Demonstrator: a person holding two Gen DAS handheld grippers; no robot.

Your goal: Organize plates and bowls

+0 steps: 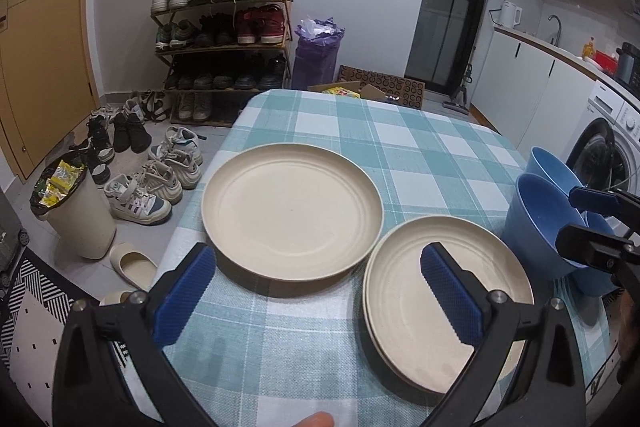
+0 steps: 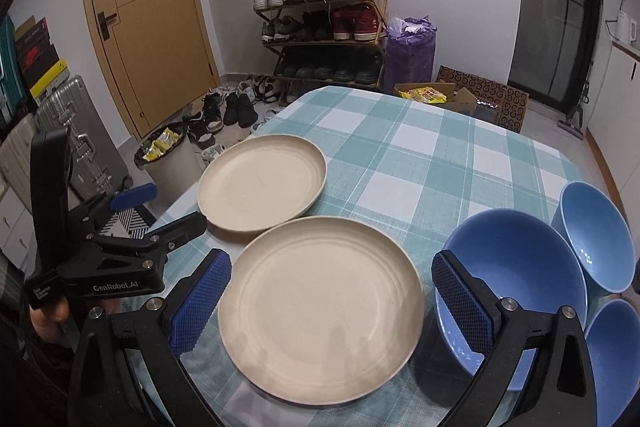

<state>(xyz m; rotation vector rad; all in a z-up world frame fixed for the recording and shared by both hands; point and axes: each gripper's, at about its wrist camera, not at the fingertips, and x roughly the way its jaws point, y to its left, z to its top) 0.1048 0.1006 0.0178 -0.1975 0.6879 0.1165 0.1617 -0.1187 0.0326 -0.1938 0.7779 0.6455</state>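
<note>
Both tools are over the worktop (image 2: 420, 155), which has a teal-and-white checked cloth, and both point down at it.

Left tool (image 1: 320, 291): I read the jaws as wide apart, nothing between the blue pads (image 1: 188, 293). Cloth and plate edges show in the gap. From the right wrist view it sits off the left side of the near plate.

Right tool (image 2: 332, 297): jaws apart too, nothing clamped. The near plate shows in the gap but the pads are clear of it.

Landmark is the near plate stack (image 2: 322, 311). In the left wrist view I see at least two cream rims there, one on the other (image 1: 448, 303).

- Single cream plate (image 2: 262, 183): just beyond the stack, toward the far left, flat on the cloth. Rims look touching or nearly so, I can't tell which.
- Big blue bowl (image 2: 520, 279): just right of the stack, upright.
- Second blue bowl (image 2: 596, 235): right of and beyond the first, close against it.
- Third blue bowl (image 2: 616, 351): right of the stack at the frame edge, partly cut off.

A fingertip (image 1: 316, 421) pokes in at the bottom of the left wrist view.

Shoe rack (image 2: 320, 15) stands against the wall well beyond the stack.
</note>
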